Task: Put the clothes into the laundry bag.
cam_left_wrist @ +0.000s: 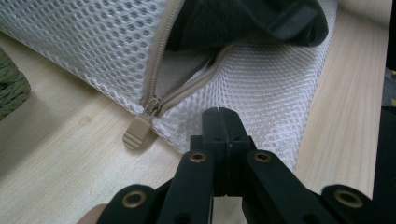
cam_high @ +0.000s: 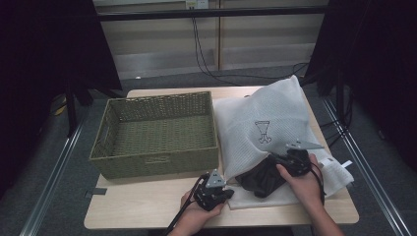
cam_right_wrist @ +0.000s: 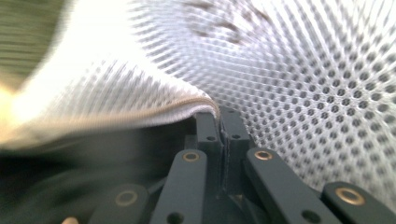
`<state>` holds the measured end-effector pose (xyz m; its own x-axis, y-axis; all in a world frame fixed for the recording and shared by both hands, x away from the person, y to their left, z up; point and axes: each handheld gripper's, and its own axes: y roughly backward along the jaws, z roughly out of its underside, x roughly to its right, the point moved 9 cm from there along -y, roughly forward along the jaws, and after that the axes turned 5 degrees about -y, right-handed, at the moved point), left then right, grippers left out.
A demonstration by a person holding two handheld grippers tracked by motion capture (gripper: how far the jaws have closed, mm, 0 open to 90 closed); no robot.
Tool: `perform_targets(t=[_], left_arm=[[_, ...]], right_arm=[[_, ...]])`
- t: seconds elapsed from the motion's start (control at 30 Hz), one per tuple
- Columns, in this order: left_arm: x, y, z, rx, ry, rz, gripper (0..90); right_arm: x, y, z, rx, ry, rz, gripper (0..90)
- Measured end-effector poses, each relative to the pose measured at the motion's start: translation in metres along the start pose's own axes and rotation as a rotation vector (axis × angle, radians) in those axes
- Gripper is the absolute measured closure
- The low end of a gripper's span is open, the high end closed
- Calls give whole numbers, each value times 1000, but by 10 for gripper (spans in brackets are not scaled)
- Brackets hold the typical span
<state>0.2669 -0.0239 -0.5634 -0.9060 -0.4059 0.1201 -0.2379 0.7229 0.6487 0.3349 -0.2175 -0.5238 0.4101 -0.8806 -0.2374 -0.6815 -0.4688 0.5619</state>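
Observation:
A white mesh laundry bag (cam_high: 265, 113) lies on the right of the table, its zipper open at the near end. A dark garment (cam_high: 263, 178) bulges out of the opening. My left gripper (cam_high: 222, 192) is at the bag's near left corner. In the left gripper view the left gripper (cam_left_wrist: 223, 114) is shut, its tips lying on the lower mesh layer (cam_left_wrist: 261, 93) just right of the tan zipper pull (cam_left_wrist: 136, 133). No fabric shows between the jaws. My right gripper (cam_right_wrist: 219, 114) is shut on the bag's upper zipper edge (cam_right_wrist: 140, 116), above the dark garment (cam_right_wrist: 70, 172).
An empty green wicker basket (cam_high: 157, 164) stands on the left half of the table, close to the bag. Bare wood (cam_high: 137, 206) runs along the near edge in front of it. Cables hang behind the table.

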Motion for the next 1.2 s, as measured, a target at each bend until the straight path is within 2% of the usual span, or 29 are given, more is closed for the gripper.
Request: perform_targets(t=[0.1, 0.13, 0.2, 0.23, 0.27, 0.33, 0.4, 0.47, 0.5, 0.57, 0.6, 0.67, 0.7, 0.73, 0.77, 0.8, 0.83, 0.87, 0.9, 0.93, 1.0, 1.1, 1.17, 1.2], left_arm=[[-1, 0, 0, -1, 8, 0, 900], [-1, 0, 0, 1, 9, -2, 900], [-1, -1, -1, 5, 19, -4, 900], [-1, -1, -1, 5, 25, -6, 900], [-1, -1, -1, 8, 26, -4, 900], [-1, -1, -1, 4, 15, -9, 900], [-1, -1, -1, 0, 5, -14, 900], [-1, 0, -1, -4, 7, -5, 900], [-1, 0, 0, -7, 5, -1, 900], [0, 1, 0, -10, -16, -11, 900], [0, 1, 0, -11, -17, -16, 900], [1, 1, 0, -13, -20, -19, 900], [1, 0, 0, -7, -16, -19, 900], [0, 1, 0, -8, -15, -20, 900], [1, 0, 0, 0, -13, -7, 900], [-1, 1, 0, -9, 1, -24, 900], [-1, 0, 0, 2, 5, 5, 900], [-1, 1, 0, -2, 14, 8, 900], [-1, 1, 0, 0, 19, 9, 900], [-1, 1, 1, 0, 16, 7, 900], [-1, 0, 0, 4, 25, 8, 900], [-2, 0, 0, 5, 42, 16, 900], [-2, 0, 0, 4, 47, 12, 900], [-2, 0, 0, 2, 46, 11, 900]], right_arm=[[-23, 32, 1, 45, 49, -80, 891], [-30, 40, 5, 35, 70, -103, 891], [-39, 44, 17, -14, 80, -131, 892], [-42, 40, 29, -64, 88, -149, 892], [-44, 36, 36, -92, 88, -155, 892], [-46, 23, 54, -179, 78, -177, 892], [-43, 7, 62, -259, 78, -145, 891], [-38, -5, 55, -283, 75, -125, 891], [-33, -10, 50, -286, 77, -95, 891], [-19, -23, 37, -275, 98, -34, 891], [-9, -30, 29, -260, 73, 5, 891], [10, -38, 21, -232, 66, 80, 891], [20, -42, 16, -201, 36, 100, 891], [27, -45, 13, -176, -19, 102, 890], [31, -46, 12, -160, -63, 104, 890], [32, -47, 11, -152, -66, 111, 890], [29, -46, 11, -153, -40, 128, 892], [26, -44, 12, -157, -25, 131, 891], [19, -41, 11, -152, -13, 109, 890], [12, -35, 10, -132, 5, 67, 889], [-5, -19, 8, -103, 11, -29, 889], [-29, 8, 14, -75, 49, -89, 887], [-44, 20, 23, -82, 94, -121, 887], [-51, 24, 29, -94, 97, -143, 887]])
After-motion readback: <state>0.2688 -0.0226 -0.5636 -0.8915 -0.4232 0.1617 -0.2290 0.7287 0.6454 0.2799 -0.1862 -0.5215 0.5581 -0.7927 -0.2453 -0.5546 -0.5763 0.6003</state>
